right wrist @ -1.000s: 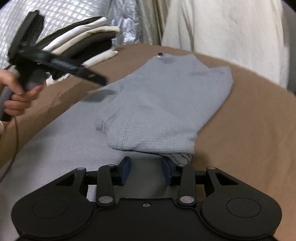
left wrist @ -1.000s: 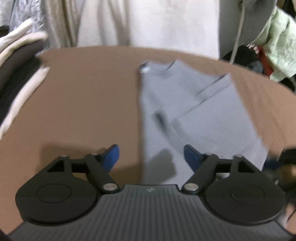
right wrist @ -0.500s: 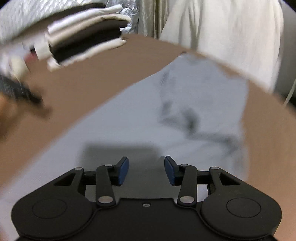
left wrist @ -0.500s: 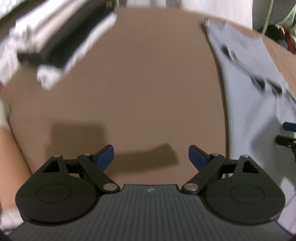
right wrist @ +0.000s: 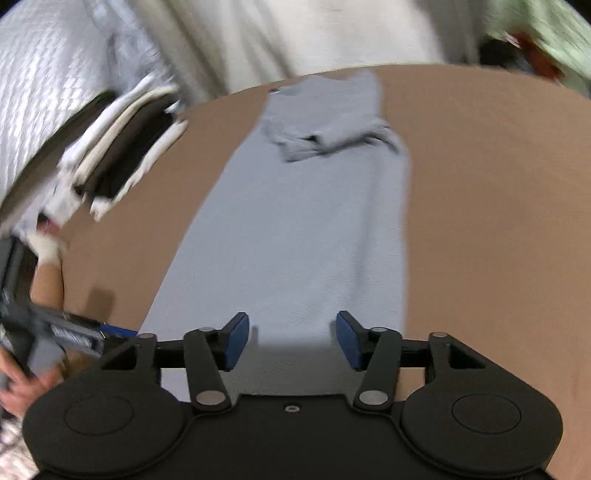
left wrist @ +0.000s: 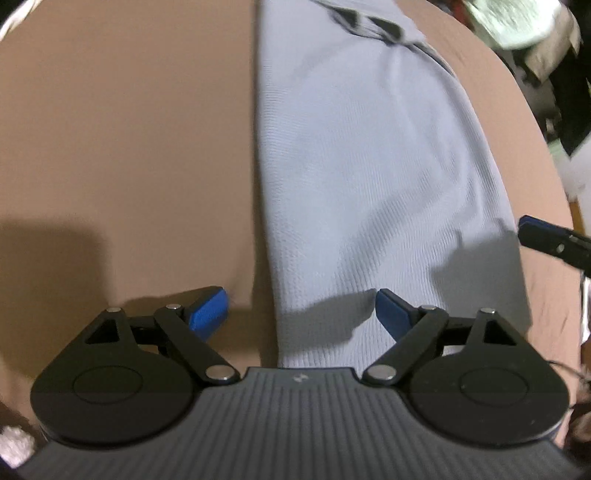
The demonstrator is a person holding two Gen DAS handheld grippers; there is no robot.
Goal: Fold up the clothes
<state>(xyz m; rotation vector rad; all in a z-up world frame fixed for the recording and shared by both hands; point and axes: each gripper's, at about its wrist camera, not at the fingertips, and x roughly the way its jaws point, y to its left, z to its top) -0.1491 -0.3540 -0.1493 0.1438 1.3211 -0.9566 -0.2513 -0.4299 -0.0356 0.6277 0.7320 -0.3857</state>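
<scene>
Grey shirt (right wrist: pixel 295 236) lies flat on the brown table (right wrist: pixel 480 206) as a long strip, sleeves folded in at the far collar end. Left claw (left wrist: pixel 301 314) apart and closing over the near left edge, gripping nothing; right claw (right wrist: pixel 291 339) apart, opening, above the near hem. Stack of folded clothes (right wrist: pixel 122 158) at far left.

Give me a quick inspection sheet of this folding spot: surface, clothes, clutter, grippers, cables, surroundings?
Surface: brown table, smooth.
Job's things: grey shirt lying flat in a long strip, sleeves folded in at the far end.
Clutter: stack of folded clothes, black and white, at the table's left edge.
Grippers: left gripper closing, empty, over the shirt's edge; right gripper opening, empty, above the shirt.
Cables: nothing seen clearly.
Surroundings: pale curtain, quilted silver sheet, green garment.
</scene>
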